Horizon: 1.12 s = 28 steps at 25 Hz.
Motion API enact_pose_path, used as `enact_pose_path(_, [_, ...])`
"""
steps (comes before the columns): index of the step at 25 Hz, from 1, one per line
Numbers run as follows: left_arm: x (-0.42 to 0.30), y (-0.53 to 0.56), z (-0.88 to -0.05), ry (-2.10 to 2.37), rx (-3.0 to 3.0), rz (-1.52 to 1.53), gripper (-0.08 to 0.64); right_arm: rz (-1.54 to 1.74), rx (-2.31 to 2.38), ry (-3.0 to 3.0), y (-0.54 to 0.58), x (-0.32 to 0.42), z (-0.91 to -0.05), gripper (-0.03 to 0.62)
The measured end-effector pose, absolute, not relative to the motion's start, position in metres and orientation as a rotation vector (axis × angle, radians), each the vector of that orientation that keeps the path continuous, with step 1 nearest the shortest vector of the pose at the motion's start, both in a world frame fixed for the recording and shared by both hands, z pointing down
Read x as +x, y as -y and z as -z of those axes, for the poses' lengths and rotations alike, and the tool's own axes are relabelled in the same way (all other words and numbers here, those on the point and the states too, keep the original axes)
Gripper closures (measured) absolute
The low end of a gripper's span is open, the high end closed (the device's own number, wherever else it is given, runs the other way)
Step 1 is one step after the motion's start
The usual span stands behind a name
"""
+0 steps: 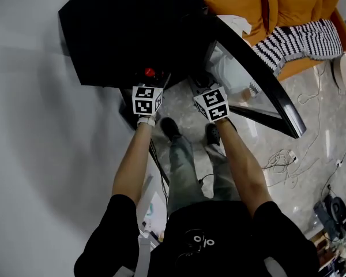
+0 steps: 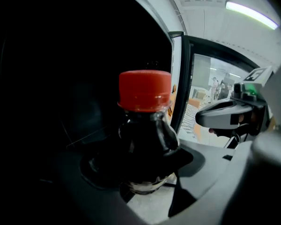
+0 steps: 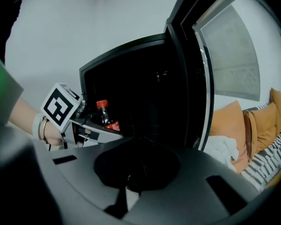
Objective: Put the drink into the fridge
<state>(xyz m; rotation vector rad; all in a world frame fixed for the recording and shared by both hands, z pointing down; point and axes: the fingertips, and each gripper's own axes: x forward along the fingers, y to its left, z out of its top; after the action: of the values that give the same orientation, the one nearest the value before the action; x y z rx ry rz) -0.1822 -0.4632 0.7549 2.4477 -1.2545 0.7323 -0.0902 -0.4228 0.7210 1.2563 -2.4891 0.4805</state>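
A cola bottle with a red cap [image 2: 145,91] stands upright between the jaws of my left gripper [image 2: 145,172], which is shut on it. In the head view the red cap [image 1: 149,72] shows just ahead of the left gripper [image 1: 151,81], at the front edge of the black fridge [image 1: 127,33]. The fridge's glass door [image 1: 259,79] is swung open to the right. My right gripper [image 1: 200,86] hovers beside the left one, between fridge and door. Its jaws [image 3: 131,172] look shut with nothing in them. The right gripper view shows the bottle [image 3: 105,116] in front of the dark fridge interior [image 3: 145,88].
An orange sofa [image 1: 288,4] with a striped blanket [image 1: 303,39] stands behind the open door. White cables [image 1: 282,157] lie on the marble floor at the right. The person's shoes [image 1: 172,128] are right below the grippers. A white wall fills the left.
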Motion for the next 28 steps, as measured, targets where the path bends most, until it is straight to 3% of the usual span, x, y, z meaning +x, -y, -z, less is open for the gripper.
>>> enact_pose_path(14, [-0.172,0.551,-0.821,1.223,2.5,-0.789,0.255,-0.558,1.353,2.426,0.452,-0.097,-0.767,0.584])
enact_pose_path(28, [-0.172,0.582,-0.824,1.177,2.624,-0.748,0.253,-0.551,1.413,2.383,0.472,-0.104,-0.759,0.584])
